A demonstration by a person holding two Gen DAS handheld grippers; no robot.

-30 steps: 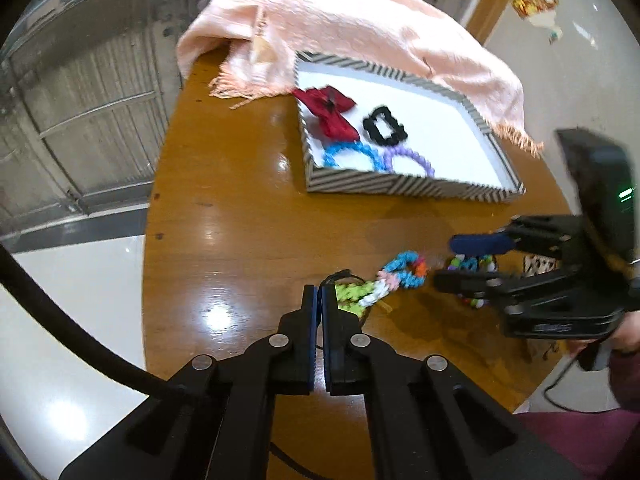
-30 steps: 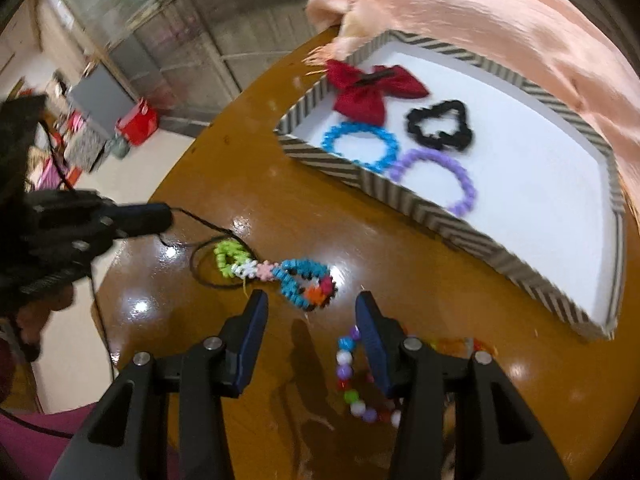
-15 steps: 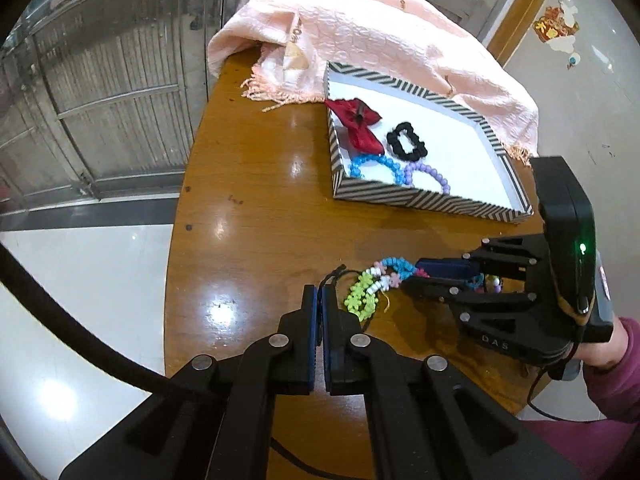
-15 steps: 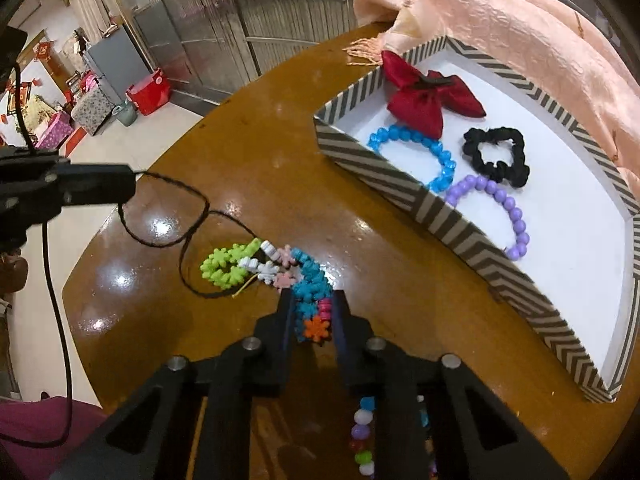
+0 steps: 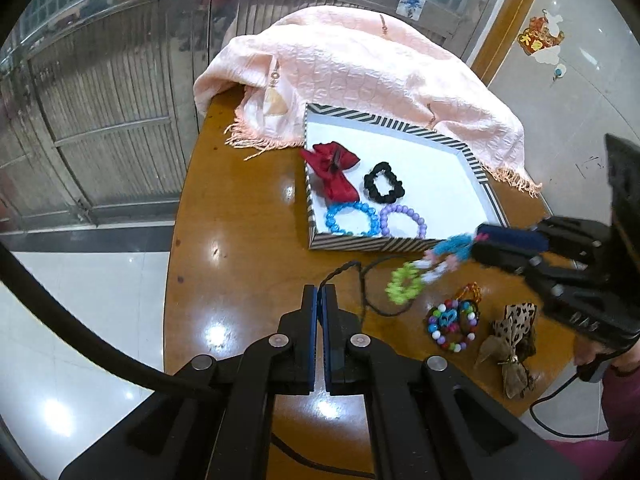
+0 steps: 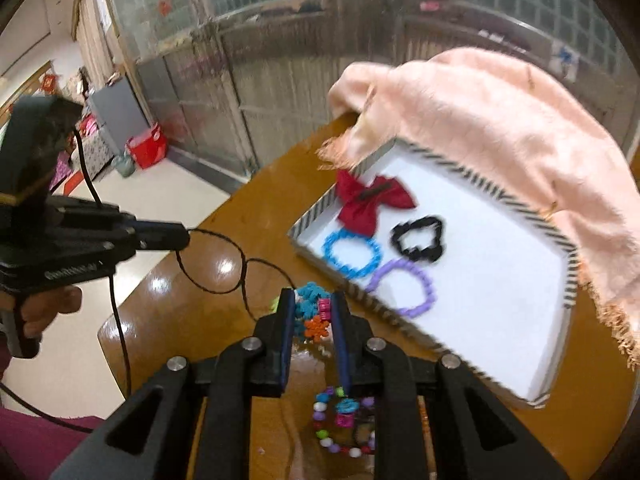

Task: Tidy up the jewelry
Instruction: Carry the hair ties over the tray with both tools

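The left gripper [image 5: 320, 292] is clenched on a black cord [image 5: 362, 280] above the tabletop's [image 5: 240, 216] near edge. The right gripper [image 6: 313, 312], level and reaching inward, grasps the flower-bead necklace [image 5: 424, 270], lifted just beside the near wall of the striped tray [image 5: 360, 243], under the far-edge pink scarf [image 5: 360, 76].

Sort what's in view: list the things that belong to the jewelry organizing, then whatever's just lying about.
Job: flower-bead bracelet in right gripper; striped tray; multicolor bead bracelet; leopard bow; black cord at left gripper.

Lying about: pink shawl; red bag.
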